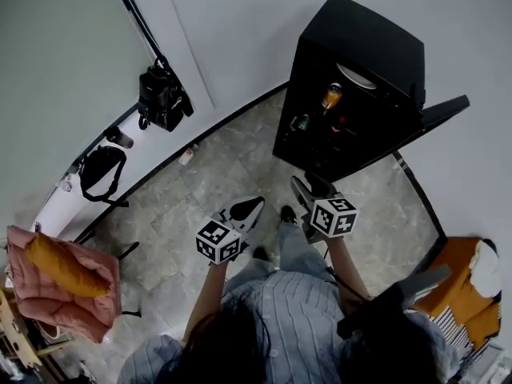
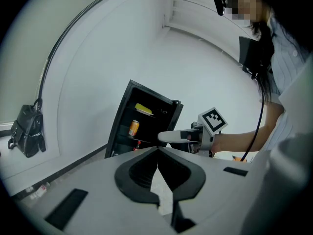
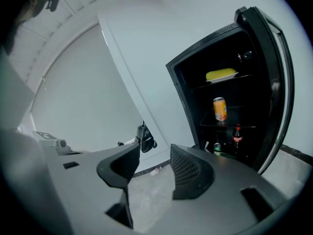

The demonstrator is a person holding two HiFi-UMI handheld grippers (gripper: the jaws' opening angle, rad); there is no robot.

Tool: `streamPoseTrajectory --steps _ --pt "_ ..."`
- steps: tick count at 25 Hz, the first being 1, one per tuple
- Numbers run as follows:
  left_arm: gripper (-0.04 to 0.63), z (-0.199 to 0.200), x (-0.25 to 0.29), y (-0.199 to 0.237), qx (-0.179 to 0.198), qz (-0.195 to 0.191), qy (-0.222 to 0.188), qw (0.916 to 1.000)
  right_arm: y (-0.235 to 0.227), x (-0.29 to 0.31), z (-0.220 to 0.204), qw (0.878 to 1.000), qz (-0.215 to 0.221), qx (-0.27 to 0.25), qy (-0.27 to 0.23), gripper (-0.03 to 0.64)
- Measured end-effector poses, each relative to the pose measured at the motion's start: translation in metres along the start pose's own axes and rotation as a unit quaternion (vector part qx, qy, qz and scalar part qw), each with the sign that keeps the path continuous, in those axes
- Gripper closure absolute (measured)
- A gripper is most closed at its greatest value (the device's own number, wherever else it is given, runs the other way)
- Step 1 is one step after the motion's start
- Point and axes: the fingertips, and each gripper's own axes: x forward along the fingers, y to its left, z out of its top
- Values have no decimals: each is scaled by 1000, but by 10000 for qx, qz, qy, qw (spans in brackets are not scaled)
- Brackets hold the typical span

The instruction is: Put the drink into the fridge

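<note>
A black mini fridge [image 1: 352, 86] stands on the floor ahead of me with its door [image 1: 436, 114] swung open to the right. Inside it are an orange can [image 3: 219, 108], a red-labelled cola bottle [image 3: 237, 135], a green can [image 3: 217, 147] and a yellow item [image 3: 221, 74] on the top shelf. My right gripper [image 3: 154, 148] points at the fridge from a short way off, jaws open with nothing between them. My left gripper [image 2: 157, 150] is shut with its tips touching and holds nothing. It hangs left of the right gripper [image 1: 310, 184] over the floor.
Two black bags [image 1: 162, 96] [image 1: 102, 170] hang along the white wall at the left. A chair with a pink jacket [image 1: 64, 282] stands at the lower left. An orange seat [image 1: 468, 286] is at the lower right. Marble floor [image 1: 208, 174] lies before the fridge.
</note>
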Motion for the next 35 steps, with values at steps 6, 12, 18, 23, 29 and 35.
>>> streamPoseTrajectory --steps 6,12,18,23,29,35 --pt "586 -13 -24 -17 9 -93 -73 9999 31 -29 -25 10000 -13 5 -55 433" --pt "586 -37 -31 -46 -103 -381 -5 9992 46 -64 -51 9999 -155 32 -35 456" --pt "586 -39 -24 -70 -78 -558 12 9984 46 -93 -58 9998 -205 35 -35 476" --pt "586 -34 -17 -86 -20 -510 -76 9987 42 -114 -53 9999 -131 5 -83 487" --pt "586 -25 -15 -104 -117 -191 -317 9992 46 -147 -52 9999 118 -109 -63 494" --pt "586 -42 -6 -159 -113 -126 -299 9994 43 -199 -61 9988 428 -237 -41 500"
